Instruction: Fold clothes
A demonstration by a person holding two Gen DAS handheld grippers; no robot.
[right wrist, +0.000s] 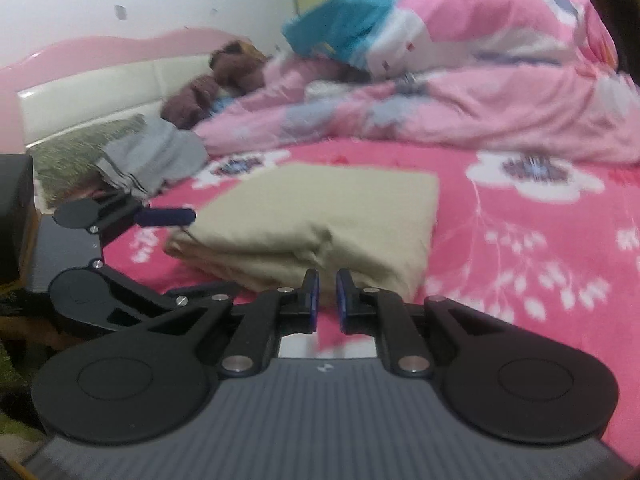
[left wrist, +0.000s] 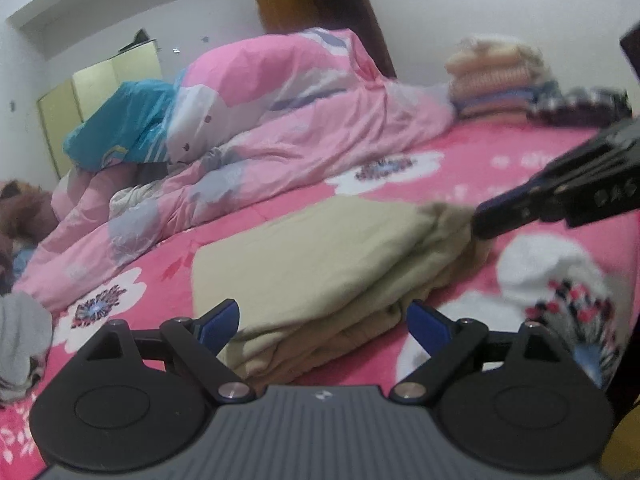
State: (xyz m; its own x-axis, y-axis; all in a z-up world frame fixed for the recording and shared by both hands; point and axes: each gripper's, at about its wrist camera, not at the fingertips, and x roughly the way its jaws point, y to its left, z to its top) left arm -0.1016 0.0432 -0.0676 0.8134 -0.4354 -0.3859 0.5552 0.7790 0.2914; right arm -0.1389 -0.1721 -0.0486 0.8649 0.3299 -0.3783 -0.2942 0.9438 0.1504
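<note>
folded beige garment [left wrist: 320,264] lay flat on pink flowered bedsheet [left wrist: 472,160], near middle of bed, stacked in several layers with thicker brownish folds at near edge. left gripper [left wrist: 324,324] held low just in front of garment's near edge; blue-padded fingers [left wrist: 222,320] spread wide, nothing between them, garment edge seen through the gap. same left gripper seen from right wrist view at garment's left corner [right wrist: 168,216], one blue finger reaching toward corner; contact could not be told. right gripper [right wrist: 327,300] sat at garment's near fold; fingers drawn narrow, with a thin slit of pink sheet showing between pads; could not tell from that view whether cloth was pinched. in left wrist view, right gripper's dark tip [left wrist: 492,220] met a bunched corner of garment at its right end, apparently touching; blurred. pink patterned quilt [left wrist: 280,120] heaped behind garment, well apart, with blue cloth [left wrist: 120,128] on top. stack of folded clothes [left wrist: 496,80] at far right by wall. white flowered cloth [left wrist: 556,276] crumpled just beside garment's right side. grey garment [right wrist: 156,156] lay near headboard [right wrist: 100,92], beside brown plush toy [right wrist: 224,76]. both views motion-blurred.
</note>
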